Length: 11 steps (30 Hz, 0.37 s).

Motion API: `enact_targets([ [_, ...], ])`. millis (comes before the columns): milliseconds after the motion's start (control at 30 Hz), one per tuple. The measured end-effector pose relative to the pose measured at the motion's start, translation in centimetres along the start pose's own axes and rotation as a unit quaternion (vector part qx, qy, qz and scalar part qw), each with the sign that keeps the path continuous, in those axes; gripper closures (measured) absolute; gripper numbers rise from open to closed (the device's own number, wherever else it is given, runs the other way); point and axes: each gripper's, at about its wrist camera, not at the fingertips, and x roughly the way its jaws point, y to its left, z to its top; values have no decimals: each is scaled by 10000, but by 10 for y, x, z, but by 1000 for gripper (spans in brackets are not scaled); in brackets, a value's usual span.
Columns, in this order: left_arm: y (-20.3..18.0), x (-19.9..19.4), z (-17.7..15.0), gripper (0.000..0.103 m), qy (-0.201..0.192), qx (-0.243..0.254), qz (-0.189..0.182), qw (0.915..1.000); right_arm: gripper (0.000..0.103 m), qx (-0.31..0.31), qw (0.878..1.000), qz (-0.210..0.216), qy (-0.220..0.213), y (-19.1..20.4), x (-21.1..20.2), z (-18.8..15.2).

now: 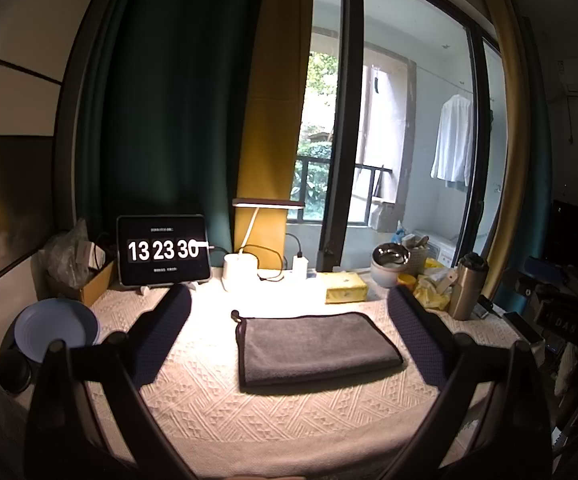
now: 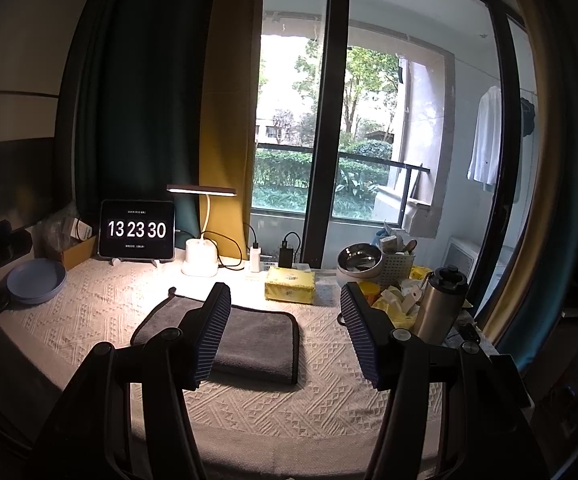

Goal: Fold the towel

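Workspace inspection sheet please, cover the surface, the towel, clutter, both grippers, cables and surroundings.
Surface: cream textured tablecloth.
Job's things: grey towel lying folded, flat.
Clutter: blue plates, tablet clock, lit desk lamp, yellow tissue pack, steel flask, steel bowl.
Grippers: left gripper open, empty; right gripper open, empty.
Cables: black charger leads behind the lamp.
Surroundings: curtains, balcony window, hanging white shirt.

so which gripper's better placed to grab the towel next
Left, probably. The towel lies centred between the open left gripper fingers. The open right gripper sits off its right edge, with only one finger over it.
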Motion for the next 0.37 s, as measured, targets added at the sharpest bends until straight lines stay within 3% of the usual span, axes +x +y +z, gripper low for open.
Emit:
enact_targets([
  [367,-1,9,-3,4,97,13,-17,10000,42,27,10000,26,47,-2,5,-1],
])
